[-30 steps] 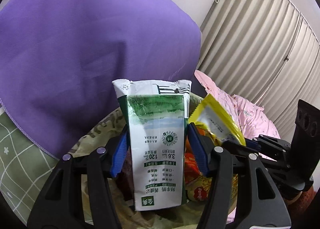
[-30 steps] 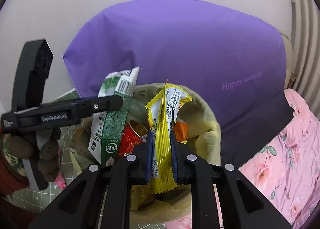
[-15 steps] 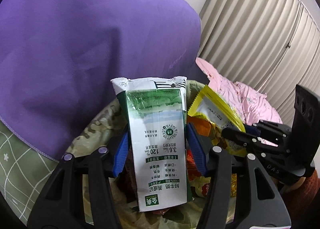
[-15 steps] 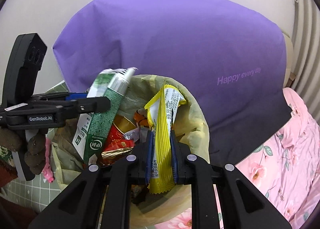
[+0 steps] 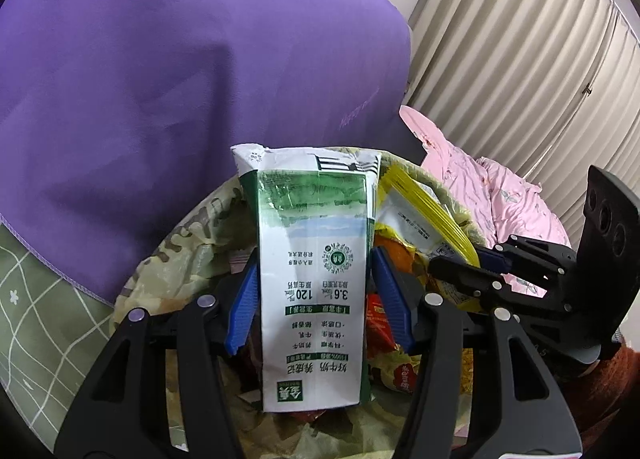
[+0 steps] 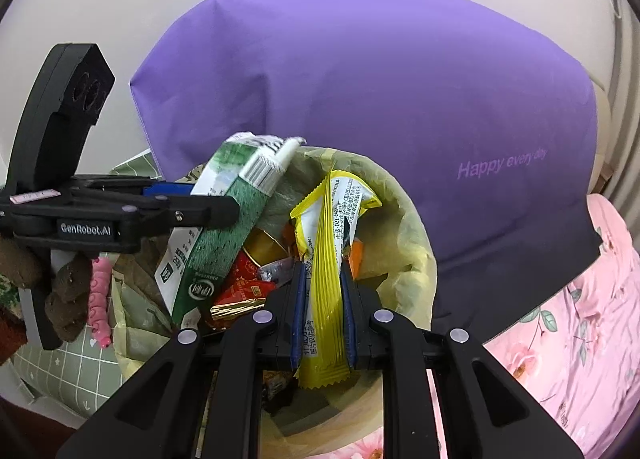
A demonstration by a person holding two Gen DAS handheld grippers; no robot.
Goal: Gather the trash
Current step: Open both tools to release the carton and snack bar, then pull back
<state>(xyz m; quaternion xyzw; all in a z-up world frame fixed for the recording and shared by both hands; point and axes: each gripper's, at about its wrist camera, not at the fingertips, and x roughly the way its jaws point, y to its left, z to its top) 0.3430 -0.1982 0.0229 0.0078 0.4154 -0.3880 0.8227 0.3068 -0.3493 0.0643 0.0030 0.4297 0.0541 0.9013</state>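
My left gripper [image 5: 316, 271] is shut on a green-and-white milk carton [image 5: 316, 275] and holds it over the open trash bin lined with a yellowish bag [image 6: 408, 243]. The carton also shows in the right wrist view [image 6: 216, 243], tilted over the bin's left rim. My right gripper [image 6: 324, 291] is shut on a yellow snack wrapper [image 6: 328, 259], held upright over the bin's mouth. The wrapper shows in the left wrist view [image 5: 420, 219], right of the carton. Red and orange wrappers [image 6: 244, 287] lie inside the bin.
A large purple pillow [image 6: 380, 79] stands right behind the bin. Pink floral bedding [image 6: 576, 323] lies to the right, a green checked cloth [image 5: 32, 299] to the left. Ribbed curtains [image 5: 520, 59] hang at the back right.
Both grippers have moved closer over the bin and lower, so the bin's mouth fills more of the views. Both still hold their items.
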